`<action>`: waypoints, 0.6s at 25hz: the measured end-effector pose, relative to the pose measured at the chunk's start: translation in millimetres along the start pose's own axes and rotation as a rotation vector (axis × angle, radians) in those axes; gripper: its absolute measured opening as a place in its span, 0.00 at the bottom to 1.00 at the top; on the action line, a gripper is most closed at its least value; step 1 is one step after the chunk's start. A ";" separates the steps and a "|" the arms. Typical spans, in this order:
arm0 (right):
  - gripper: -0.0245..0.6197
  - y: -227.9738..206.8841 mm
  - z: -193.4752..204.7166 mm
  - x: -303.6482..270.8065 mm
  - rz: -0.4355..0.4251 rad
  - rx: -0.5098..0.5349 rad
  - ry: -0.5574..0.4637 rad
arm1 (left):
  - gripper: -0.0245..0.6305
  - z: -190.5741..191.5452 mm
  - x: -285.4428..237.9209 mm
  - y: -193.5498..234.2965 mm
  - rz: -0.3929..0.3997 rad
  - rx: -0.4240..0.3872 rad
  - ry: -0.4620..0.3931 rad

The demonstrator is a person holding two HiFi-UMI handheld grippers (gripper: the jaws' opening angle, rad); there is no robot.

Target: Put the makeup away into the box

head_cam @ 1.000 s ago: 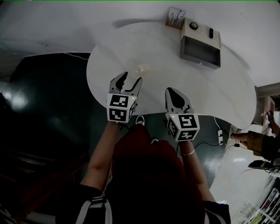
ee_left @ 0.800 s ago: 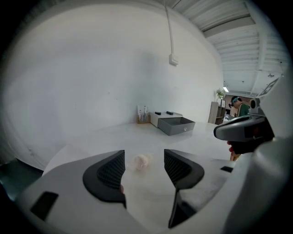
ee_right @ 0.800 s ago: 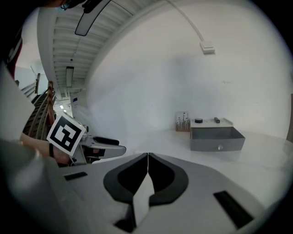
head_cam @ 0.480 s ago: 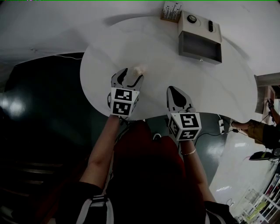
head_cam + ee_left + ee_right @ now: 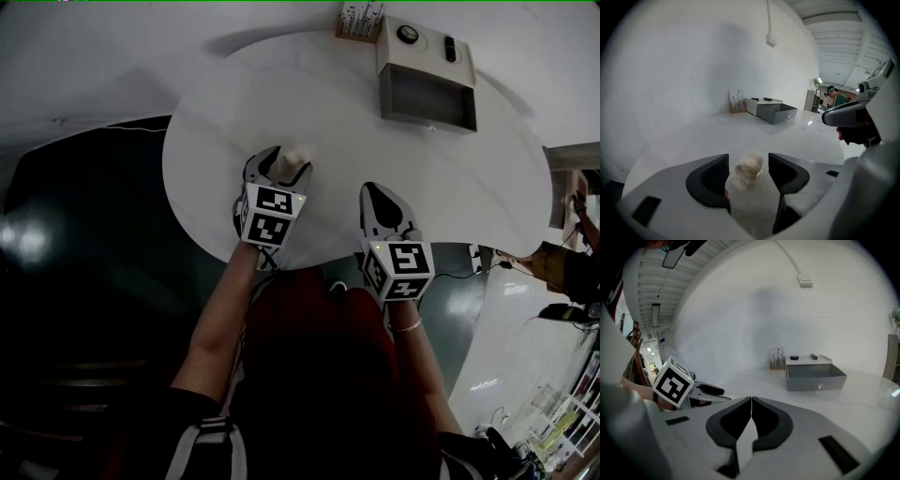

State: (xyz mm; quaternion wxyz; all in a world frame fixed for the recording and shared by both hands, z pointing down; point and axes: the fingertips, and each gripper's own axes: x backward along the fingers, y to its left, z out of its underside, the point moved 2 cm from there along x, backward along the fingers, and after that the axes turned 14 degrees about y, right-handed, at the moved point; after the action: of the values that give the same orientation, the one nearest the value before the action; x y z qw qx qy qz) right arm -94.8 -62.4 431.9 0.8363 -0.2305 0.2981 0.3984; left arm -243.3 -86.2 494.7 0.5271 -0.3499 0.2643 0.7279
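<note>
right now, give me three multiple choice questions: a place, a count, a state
1. Where is the pale wrapped item? A) between the jaws of the left hand-held gripper B) on a chair C) on the floor
2. How many dark things lie on the grey box? A) none B) two C) five
3. The jaws of the right hand-held gripper are: A) wide apart B) clamped on a brush C) shut, empty
1 A, it sits between jaws that have just been opening; 2 B, a disc and a stick; 3 C, they meet
</note>
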 end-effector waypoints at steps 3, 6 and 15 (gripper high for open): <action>0.06 -3.4 -0.5 -4.2 0.009 -0.011 0.005 | 0.42 0.1 -6.8 -1.0 0.006 -0.016 0.023; 0.06 -6.7 0.4 -8.8 0.016 -0.020 0.012 | 0.42 0.7 -13.1 -3.7 0.018 -0.031 0.045; 0.06 -11.6 5.8 -11.8 0.025 -0.039 0.031 | 0.41 3.7 -21.5 -4.3 0.006 -0.048 0.092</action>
State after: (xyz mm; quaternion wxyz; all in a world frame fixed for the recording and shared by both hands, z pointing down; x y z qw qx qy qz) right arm -89.6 -71.7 445.8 0.8219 -0.2490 0.3059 0.4110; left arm -235.8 -94.6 513.8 0.5035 -0.3948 0.2717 0.7189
